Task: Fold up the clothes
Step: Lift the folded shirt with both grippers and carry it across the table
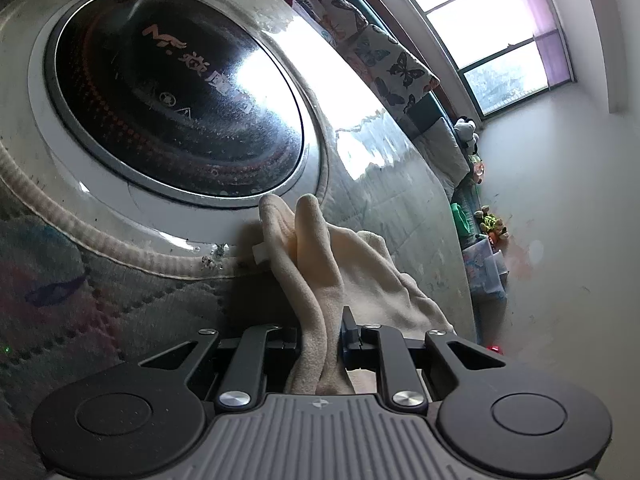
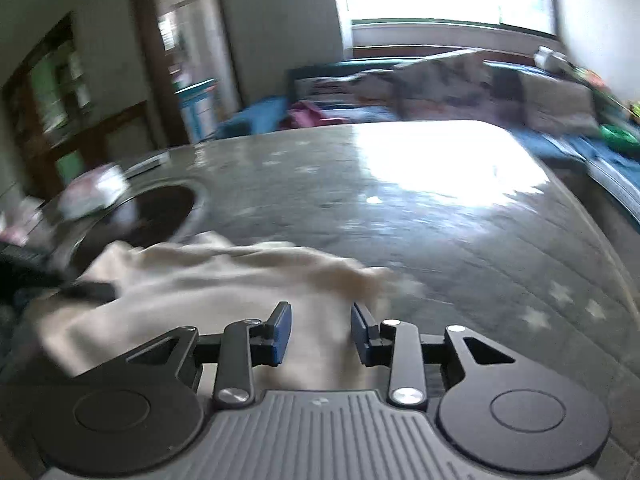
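Your left claw (image 1: 322,340) is clamped on a bunched fold of the cream-coloured soft fabric garment (image 1: 360,272), which rises between its fingers and drapes forward over the glossy grey star-patterned surface (image 1: 392,208). Your right claw (image 2: 321,334) stands apart, empty, poised over the same garment (image 2: 224,276); whether it touches the cloth cannot be told through the blur. The garment lies crumpled beside the round dark glass inset plate (image 1: 176,96) in the surface. Judged from this, folding is at an early stage: no flat, squared fold is visible. Remaining work: spread the cloth, align its edges, then complete the folds.
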### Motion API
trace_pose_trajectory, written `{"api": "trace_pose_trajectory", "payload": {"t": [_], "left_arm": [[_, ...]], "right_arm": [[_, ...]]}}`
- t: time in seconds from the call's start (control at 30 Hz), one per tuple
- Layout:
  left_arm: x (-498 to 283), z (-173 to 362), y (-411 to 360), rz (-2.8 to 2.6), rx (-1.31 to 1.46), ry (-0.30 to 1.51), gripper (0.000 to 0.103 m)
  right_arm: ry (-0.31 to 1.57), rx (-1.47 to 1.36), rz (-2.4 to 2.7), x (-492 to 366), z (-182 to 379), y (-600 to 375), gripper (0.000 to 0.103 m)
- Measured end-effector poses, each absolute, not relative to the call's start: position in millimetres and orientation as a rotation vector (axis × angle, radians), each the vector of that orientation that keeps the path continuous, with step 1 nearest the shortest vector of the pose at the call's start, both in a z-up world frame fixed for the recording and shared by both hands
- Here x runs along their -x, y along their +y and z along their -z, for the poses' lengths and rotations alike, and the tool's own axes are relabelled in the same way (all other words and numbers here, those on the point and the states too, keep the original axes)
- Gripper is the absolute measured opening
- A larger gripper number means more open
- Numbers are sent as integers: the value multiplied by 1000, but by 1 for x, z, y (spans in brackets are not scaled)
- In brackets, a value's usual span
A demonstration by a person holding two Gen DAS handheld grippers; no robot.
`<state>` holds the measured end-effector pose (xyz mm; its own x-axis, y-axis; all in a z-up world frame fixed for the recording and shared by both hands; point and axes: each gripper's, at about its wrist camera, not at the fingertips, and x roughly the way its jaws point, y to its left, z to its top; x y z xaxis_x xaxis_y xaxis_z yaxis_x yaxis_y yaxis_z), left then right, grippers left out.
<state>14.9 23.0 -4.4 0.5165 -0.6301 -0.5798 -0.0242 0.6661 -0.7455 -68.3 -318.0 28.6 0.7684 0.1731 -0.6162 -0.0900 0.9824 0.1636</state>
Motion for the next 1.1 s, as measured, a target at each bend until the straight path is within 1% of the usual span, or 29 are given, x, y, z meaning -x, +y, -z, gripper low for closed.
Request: {"api": "trace_pose_trajectory", "payload": {"t": [0.03, 0.13, 0.4, 0.5, 0.57, 0.73, 1.1], "left_arm": [[-15, 4, 22, 411, 771, 975, 18], [-14, 3, 22, 408, 758, 974, 18], [-14, -1, 18, 403, 717, 973, 18], [-14, -3, 15, 402, 688, 966, 18], [-13, -5, 12, 399, 659, 958, 18], [-13, -13, 7, 384, 578, 941, 17], [-16, -44, -26, 464, 462, 876, 15]], "right_arm": [[680, -146, -120, 66, -25, -325, 37], [684, -205, -87, 56, -15, -340, 38], [689, -327, -128, 49, -5, -357, 36], [693, -340, -153, 49, -6, -357, 29], [693, -363, -174, 49, -6, -358, 15], [647, -389, -191, 60, -13, -358, 11], [534, -374, -157, 86, -49, -365, 9]]}}
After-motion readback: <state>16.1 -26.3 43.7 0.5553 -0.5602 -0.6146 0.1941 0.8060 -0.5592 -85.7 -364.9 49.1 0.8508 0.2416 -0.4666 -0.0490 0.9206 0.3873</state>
